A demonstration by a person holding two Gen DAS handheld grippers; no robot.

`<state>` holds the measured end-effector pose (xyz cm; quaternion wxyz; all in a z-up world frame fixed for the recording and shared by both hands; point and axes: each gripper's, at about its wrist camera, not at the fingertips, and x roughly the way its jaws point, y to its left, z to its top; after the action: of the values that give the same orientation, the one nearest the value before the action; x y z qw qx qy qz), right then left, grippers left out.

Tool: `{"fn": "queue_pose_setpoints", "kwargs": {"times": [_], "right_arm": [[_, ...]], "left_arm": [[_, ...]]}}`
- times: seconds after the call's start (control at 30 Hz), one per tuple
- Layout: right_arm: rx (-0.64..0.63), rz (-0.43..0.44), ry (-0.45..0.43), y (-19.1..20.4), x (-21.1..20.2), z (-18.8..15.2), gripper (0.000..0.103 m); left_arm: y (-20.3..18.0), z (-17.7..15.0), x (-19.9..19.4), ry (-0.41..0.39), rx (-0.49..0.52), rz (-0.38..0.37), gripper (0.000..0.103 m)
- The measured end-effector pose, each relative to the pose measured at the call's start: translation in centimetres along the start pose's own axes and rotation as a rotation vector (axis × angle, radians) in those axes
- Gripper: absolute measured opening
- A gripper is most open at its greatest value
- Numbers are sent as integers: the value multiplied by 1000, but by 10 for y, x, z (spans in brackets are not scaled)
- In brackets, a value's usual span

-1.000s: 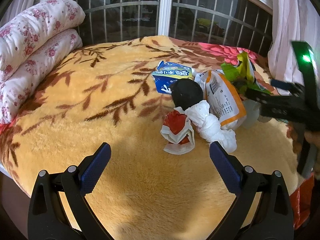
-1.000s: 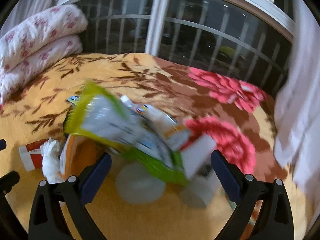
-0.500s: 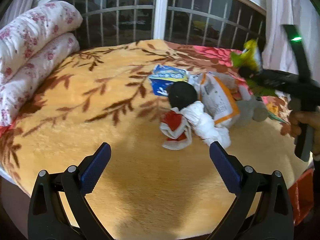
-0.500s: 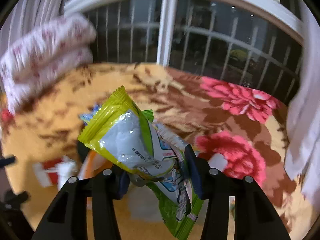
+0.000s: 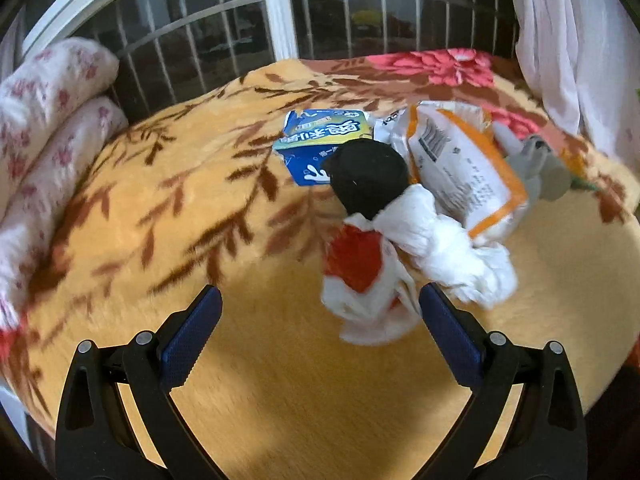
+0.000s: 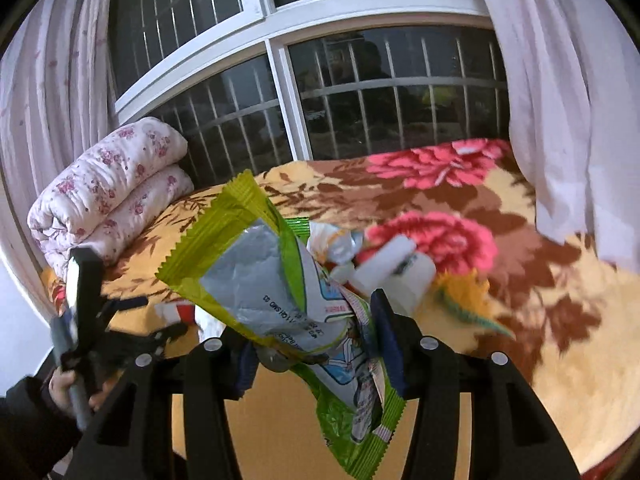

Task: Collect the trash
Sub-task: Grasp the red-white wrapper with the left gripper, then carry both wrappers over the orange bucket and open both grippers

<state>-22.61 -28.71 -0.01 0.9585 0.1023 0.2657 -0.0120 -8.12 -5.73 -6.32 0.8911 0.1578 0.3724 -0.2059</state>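
My right gripper (image 6: 316, 344) is shut on a green and silver snack wrapper (image 6: 272, 280) and holds it up above the bed. My left gripper (image 5: 320, 328) is open and empty, low over the blanket, just in front of a red and white crumpled wrapper (image 5: 360, 284). Behind that lie a white tissue wad (image 5: 448, 252), a black round object (image 5: 368, 178), a blue carton (image 5: 324, 144), an orange and white bag (image 5: 460, 168) and a grey cup (image 5: 540, 168). The left gripper also shows in the right wrist view (image 6: 120, 344).
The trash lies on an orange blanket (image 5: 160, 200) with brown leaves and red flowers. A folded floral quilt (image 5: 44, 120) sits at the left. A barred window (image 6: 360, 92) and white curtains (image 6: 560, 100) stand behind the bed. A white tube (image 6: 392, 268) lies near the flowers.
My right gripper has lifted the green wrapper up and away from the pile and left the left wrist view. My left gripper has moved closer to the red and white wrapper.
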Motion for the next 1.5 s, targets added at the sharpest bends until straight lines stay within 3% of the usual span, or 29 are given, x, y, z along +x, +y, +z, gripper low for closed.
{"fn": "queue_pose_setpoints", "kwargs": {"times": [0.17, 0.23, 0.27, 0.3, 0.33, 0.37, 0.4, 0.6, 0.93, 1.07, 1.17, 1.23, 1.33, 1.5], "right_arm": [[25, 3, 22, -2, 2, -16, 50], [32, 1, 26, -2, 3, -19, 50], [37, -2, 23, -2, 3, -21, 50], [43, 0, 24, -2, 3, -22, 50], [50, 1, 26, -1, 4, -24, 50], [55, -2, 26, -1, 4, -25, 50], [60, -1, 27, -1, 4, -26, 50], [51, 1, 44, 7, 0, -34, 50], [-48, 133, 73, 66, -30, -48, 50], [-75, 164, 56, 84, -58, -51, 50], [-99, 164, 46, 96, -90, -57, 50], [-144, 154, 18, 104, -113, -62, 50], [-198, 88, 34, 109, -120, -81, 50], [-115, 28, 267, 84, -71, -154, 50]], "left_arm": [[-8, 9, 7, -44, 136, 59, 94], [-15, 11, 13, -51, 200, 80, 87], [-18, 11, 18, -38, 225, 75, 60], [-20, 11, 27, 3, 243, 57, 48], [-22, 10, 33, 27, 246, 57, 48], [-22, 8, 37, 29, 245, 51, 35], [-22, 6, 39, 37, 236, 21, 31], [-10, 1, 12, 5, 129, -27, 28], [21, -26, -96, -129, -28, -93, 28], [9, -45, -155, -203, -17, -179, 28], [-8, -66, -179, -207, 7, -214, 28], [-18, -86, -187, -188, 2, -268, 28], [-42, -121, -174, -109, 29, -289, 28], [-75, -171, -112, 125, 75, -299, 28]]}}
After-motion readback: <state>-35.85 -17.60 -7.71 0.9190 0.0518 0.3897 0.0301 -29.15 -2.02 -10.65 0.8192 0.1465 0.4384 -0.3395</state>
